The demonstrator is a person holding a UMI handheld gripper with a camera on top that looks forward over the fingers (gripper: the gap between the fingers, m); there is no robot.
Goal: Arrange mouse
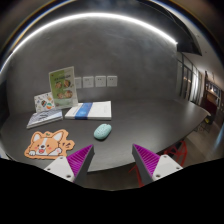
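While the tool (111,160) hangs above the near edge of the dark grey, smooth surface (150,120), its two fingers stand well apart with nothing between them, each showing a magenta ribbed pad (82,156) on its inner face and a pale tip below. Just ahead of the fingers, slightly nearer the left one, lies the small, rounded, pale teal mouse (102,131), resting on the bare surface and apart from both fingers. Left of the left finger lies a flat orange and white cartoon-animal-shaped mat (47,144), its lower edge partly hidden by that finger. Beyond the mouse sits a flat white and light blue rectangular book or box (90,110); which it is cannot be told. Farther left lies a thin open booklet with printed pages (44,118), and behind it two upright printed cards (62,86) stand, the taller one greenish; their print is too small to read. A row of pale wall sockets (93,81) shows on the grey wall beyond. To the right, something red (180,152) is cut off beside the right finger.
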